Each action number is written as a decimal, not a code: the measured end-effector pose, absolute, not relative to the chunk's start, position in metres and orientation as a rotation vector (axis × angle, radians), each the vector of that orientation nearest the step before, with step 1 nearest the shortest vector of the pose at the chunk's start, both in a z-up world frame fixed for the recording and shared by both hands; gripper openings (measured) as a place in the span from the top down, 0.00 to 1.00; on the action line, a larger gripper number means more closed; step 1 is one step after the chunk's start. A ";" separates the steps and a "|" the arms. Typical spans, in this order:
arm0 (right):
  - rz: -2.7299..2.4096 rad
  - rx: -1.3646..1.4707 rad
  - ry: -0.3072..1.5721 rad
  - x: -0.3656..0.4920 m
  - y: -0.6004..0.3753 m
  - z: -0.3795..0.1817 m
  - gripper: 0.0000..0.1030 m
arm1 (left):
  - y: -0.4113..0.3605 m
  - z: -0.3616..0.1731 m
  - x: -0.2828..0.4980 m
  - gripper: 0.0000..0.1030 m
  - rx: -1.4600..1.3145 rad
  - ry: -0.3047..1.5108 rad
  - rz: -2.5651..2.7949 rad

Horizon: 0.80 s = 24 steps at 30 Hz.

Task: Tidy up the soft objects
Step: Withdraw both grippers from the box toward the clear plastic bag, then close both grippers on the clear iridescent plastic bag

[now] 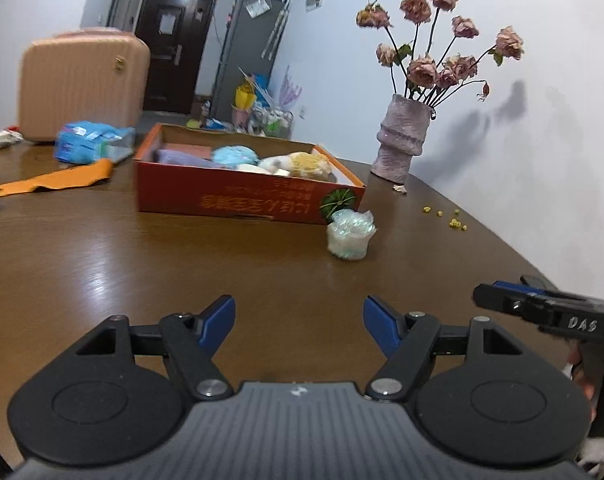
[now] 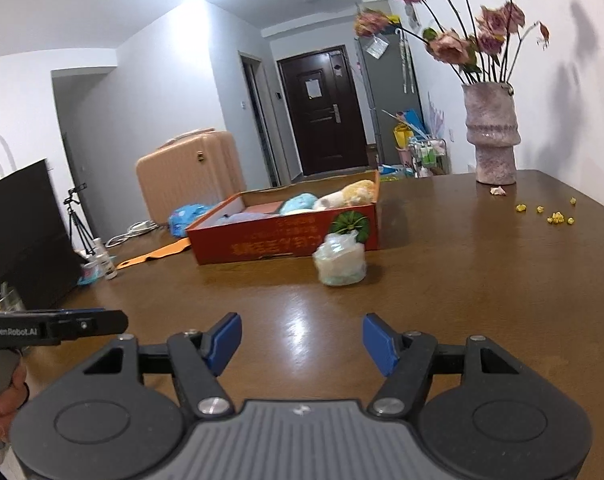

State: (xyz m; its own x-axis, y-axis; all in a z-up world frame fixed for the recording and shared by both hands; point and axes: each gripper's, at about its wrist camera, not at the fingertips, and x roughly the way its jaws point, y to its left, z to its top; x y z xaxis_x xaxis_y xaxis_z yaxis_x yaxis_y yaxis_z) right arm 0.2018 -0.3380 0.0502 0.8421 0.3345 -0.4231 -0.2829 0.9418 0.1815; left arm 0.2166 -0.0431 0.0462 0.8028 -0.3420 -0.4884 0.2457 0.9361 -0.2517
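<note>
Bundle [image 2: 340, 262] in crinkly plastic sits dead ahead of the right gripper [image 2: 302, 344], its jaws released and empty. Left gripper [image 1: 299, 326] (also released) has it ahead, off right, so the right looks better lined up.

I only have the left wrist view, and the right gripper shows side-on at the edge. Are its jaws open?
Observer: Yes. In the right wrist view the right gripper has its jaws apart, with nothing between them.
Operator: Anything past the orange strip on the left?
Observer: Small bottles stand upright near that edge of the table.
Operator: And beyond them?
Observer: A tripod stands beside a tall black panel.
</note>
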 end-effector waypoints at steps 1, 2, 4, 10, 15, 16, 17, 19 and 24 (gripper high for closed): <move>0.315 0.121 0.475 0.215 -0.342 0.051 0.42 | -0.049 0.046 0.233 0.34 -0.190 0.572 -0.325; 0.306 0.131 0.484 0.229 -0.346 0.051 0.42 | -0.056 0.047 0.248 0.36 -0.194 0.581 -0.338; 0.303 0.163 0.499 0.259 -0.355 0.051 0.44 | -0.068 0.048 0.281 0.36 -0.204 0.594 -0.373; 0.338 0.244 0.557 0.353 -0.363 0.046 0.56 | -0.095 0.041 0.376 0.37 -0.274 0.665 -0.438; 0.396 0.316 0.624 0.414 -0.359 0.032 0.65 | -0.098 0.012 0.437 0.55 -0.418 0.798 -0.498; 0.405 0.309 0.642 0.421 -0.356 0.026 0.72 | -0.100 0.006 0.444 0.60 -0.428 0.817 -0.504; 0.402 0.299 0.662 0.428 -0.353 0.019 0.76 | -0.102 0.001 0.448 0.66 -0.434 0.830 -0.517; 0.405 0.298 0.696 0.437 -0.350 0.005 0.89 | -0.104 -0.009 0.451 0.72 -0.447 0.846 -0.556; 0.424 0.321 0.722 0.441 -0.352 -0.011 0.92 | -0.107 -0.017 0.449 0.74 -0.444 0.836 -0.570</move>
